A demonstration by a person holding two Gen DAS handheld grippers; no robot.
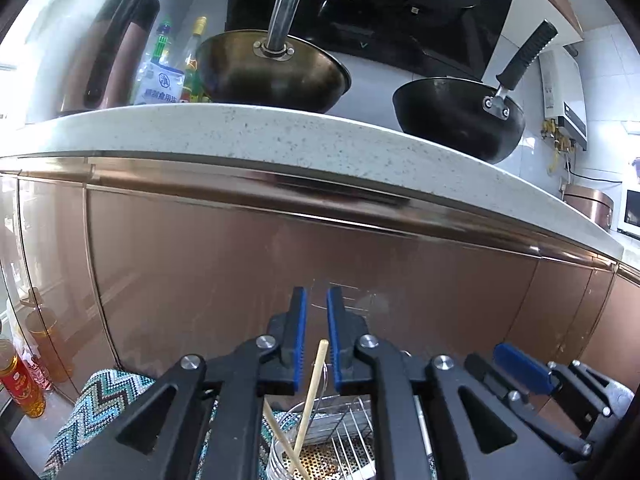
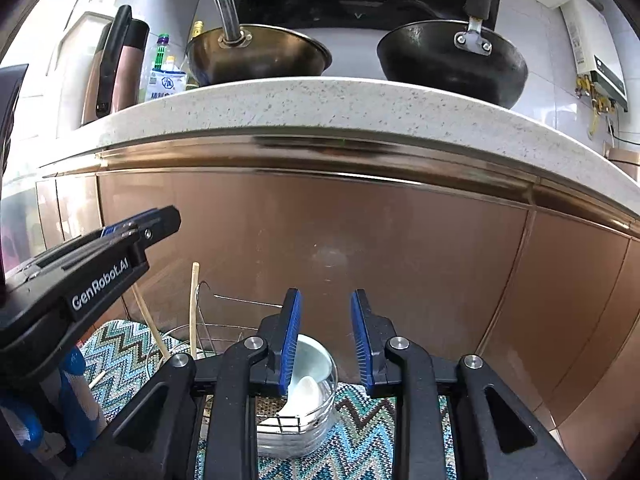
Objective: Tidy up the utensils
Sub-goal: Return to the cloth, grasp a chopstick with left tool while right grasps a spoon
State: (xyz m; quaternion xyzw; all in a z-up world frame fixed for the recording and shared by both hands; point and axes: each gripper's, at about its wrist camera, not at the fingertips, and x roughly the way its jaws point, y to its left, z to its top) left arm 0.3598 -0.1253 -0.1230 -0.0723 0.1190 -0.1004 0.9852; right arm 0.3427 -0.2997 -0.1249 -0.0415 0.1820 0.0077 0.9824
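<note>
A wire utensil rack (image 1: 344,432) with a perforated base stands on a zigzag cloth (image 1: 96,404) below both grippers. Two wooden chopsticks (image 1: 310,396) stand tilted in its wire cup; they also show in the right wrist view (image 2: 194,308). A white ceramic spoon (image 2: 298,398) lies in a glass bowl (image 2: 320,412) on the rack (image 2: 224,320). My left gripper (image 1: 316,300) is above the chopsticks, jaws a narrow gap apart, holding nothing. My right gripper (image 2: 326,304) is open and empty above the spoon. The left gripper (image 2: 160,220) shows at left in the right view.
A copper cabinet front (image 1: 280,260) faces both grippers under a speckled white countertop (image 1: 280,132). On it sit a brown wok (image 1: 272,68), a black pan (image 1: 460,116) and bottles (image 1: 160,68). Oil bottles (image 1: 20,380) stand at lower left.
</note>
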